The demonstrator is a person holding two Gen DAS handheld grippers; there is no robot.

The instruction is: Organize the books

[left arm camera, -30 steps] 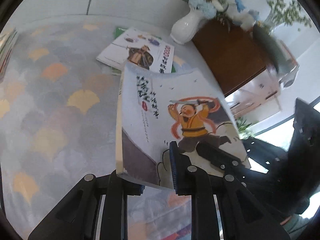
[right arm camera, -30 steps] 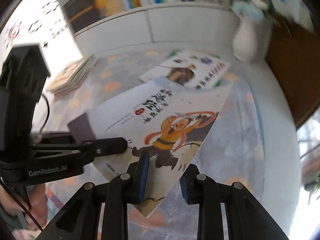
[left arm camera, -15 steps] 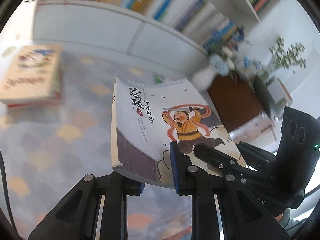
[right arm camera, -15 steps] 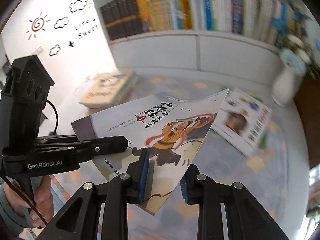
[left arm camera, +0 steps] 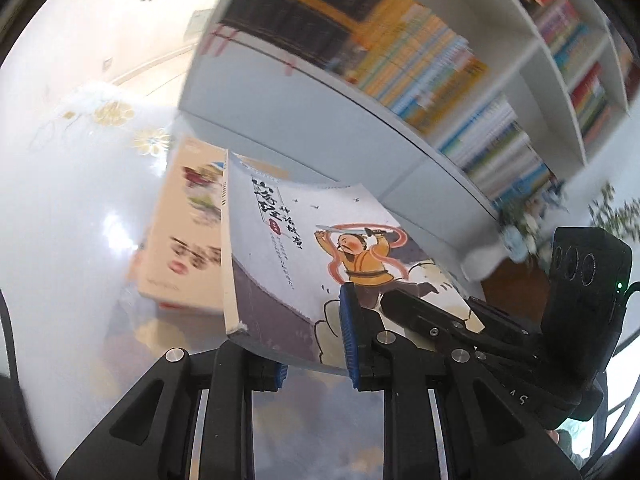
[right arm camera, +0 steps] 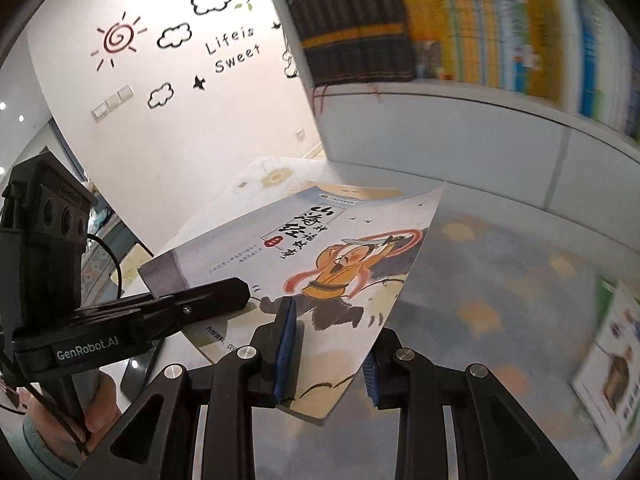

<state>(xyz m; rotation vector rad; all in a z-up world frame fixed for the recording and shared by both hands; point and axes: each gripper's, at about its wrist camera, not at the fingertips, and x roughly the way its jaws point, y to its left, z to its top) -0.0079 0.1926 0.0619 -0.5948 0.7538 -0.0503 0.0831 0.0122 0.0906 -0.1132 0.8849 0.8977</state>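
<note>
White shelving packed with upright book spines fills the background, above a surface (right arm camera: 500, 280) covered with a pale cloth of scalloped orange and grey patches.

Nearest the left wrist camera, the left hand-held gripper (left arm camera: 314, 344) is clamped on the near edge of a picture book (left arm camera: 304, 256), one blue pad on top of the cover at about 5 o'clock from the book's middle, the other finger under it. The book is held clear of the surface, tilted, spine to the left, its cover showing a figure in an orange robe swinging a blade. At 3 o'clock of the book the right hand-held gripper (left arm camera: 404, 304) bites the same cover from the side.

From the right wrist camera, the right hand-held gripper (right arm camera: 328, 344) is likewise closed on the book's (right arm camera: 320, 248) near corner, and the left hand-held gripper (right arm camera: 236, 292) pinches it at 9 o'clock, held by a hand (right arm camera: 92, 404) in a grey-blue sleeve.

Beyond the held book, a stack of books (left arm camera: 188, 232) with a cream cover lies on the surface at 10 o'clock. Another book (right arm camera: 608, 364) lies flat at 3 o'clock in the right view. Farther back, the bookshelf (left arm camera: 440, 92) and a wall with sun and cloud decals (right arm camera: 168, 40).
</note>
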